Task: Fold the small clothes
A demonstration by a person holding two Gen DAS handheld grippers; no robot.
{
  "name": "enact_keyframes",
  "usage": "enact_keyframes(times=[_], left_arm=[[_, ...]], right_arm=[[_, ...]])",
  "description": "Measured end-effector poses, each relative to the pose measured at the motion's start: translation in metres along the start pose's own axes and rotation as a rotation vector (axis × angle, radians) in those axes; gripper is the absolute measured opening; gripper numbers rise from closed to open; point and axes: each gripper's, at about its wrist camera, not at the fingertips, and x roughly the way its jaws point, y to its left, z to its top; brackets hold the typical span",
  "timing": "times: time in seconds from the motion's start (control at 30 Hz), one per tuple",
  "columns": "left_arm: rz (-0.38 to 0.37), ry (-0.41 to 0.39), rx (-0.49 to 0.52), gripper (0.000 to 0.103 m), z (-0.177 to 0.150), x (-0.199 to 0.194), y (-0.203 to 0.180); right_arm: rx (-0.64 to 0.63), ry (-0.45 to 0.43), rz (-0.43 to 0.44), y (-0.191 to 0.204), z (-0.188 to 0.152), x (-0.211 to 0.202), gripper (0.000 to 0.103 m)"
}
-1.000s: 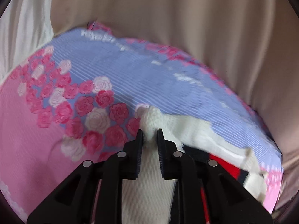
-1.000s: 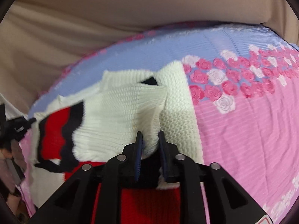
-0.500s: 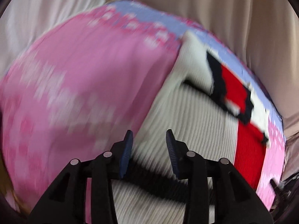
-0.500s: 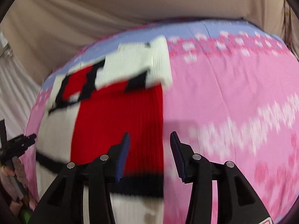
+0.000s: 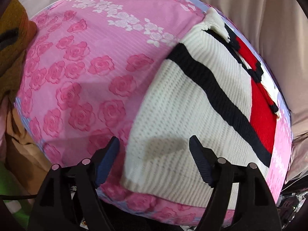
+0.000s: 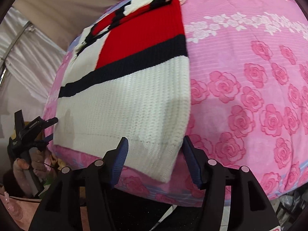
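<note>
Pulled back from the far edge of the sweater (image 5: 173,119) to its near hem, both tongs, left (image 5: 154,159) and right (image 6: 155,160), just opened, now spread and empty. Laid flat on the rose bedspread (image 6: 250,96), sleeves folded across the top, ready for the next fold.

White knit sweater (image 5: 173,104) with black stripe and red block, pink rose-patterned bedspread (image 5: 80,73), brown garment (image 5: 11,44)
</note>
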Motion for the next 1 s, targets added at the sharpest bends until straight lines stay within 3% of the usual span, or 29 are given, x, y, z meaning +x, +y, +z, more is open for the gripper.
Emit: enact_keyframes(times=[0.07, 0.1, 0.13, 0.17, 0.2, 0.27, 0.4, 0.53, 0.63, 0.83, 1.0], left_arm=[[0.001, -0.003, -0.002, 0.064, 0.000, 0.002, -0.004], [0.011, -0.004, -0.004, 0.048, 0.001, 0.003, -0.005], [0.000, 0.004, -0.011, 0.024, 0.003, 0.003, -0.005], [-0.044, 0.029, -0.022, 0.011, 0.005, 0.005, -0.004], [-0.085, 0.057, -0.044, 0.011, 0.007, 0.007, -0.005], [-0.087, 0.043, -0.075, 0.011, 0.007, -0.003, -0.006], [-0.101, -0.002, -0.042, 0.010, -0.005, -0.039, -0.017], [-0.131, 0.020, 0.010, 0.010, -0.036, -0.068, -0.029], [-0.118, 0.060, 0.064, 0.010, -0.068, -0.076, -0.036], [-0.082, 0.181, 0.117, 0.010, -0.125, -0.083, -0.024], [-0.039, 0.198, 0.171, 0.010, -0.133, -0.106, -0.020]], right_arm=[[-0.003, -0.008, 0.021, -0.002, 0.003, 0.005, 0.051], [-0.001, -0.005, 0.032, -0.005, 0.005, 0.007, 0.043], [0.003, 0.018, 0.055, -0.006, 0.010, 0.012, 0.013], [0.007, 0.021, 0.062, -0.008, 0.015, 0.013, 0.012], [0.002, 0.000, 0.071, -0.007, 0.018, 0.009, 0.012], [-0.040, -0.042, 0.056, -0.003, 0.024, -0.007, 0.011], [-0.080, -0.093, 0.045, -0.010, 0.028, -0.050, 0.010], [-0.126, -0.086, 0.007, -0.027, 0.013, -0.083, 0.009], [-0.155, -0.046, -0.028, -0.038, -0.004, -0.097, 0.009], [-0.227, 0.132, -0.041, -0.047, -0.051, -0.107, 0.009], [-0.234, 0.205, 0.005, -0.040, -0.063, -0.123, 0.009]])
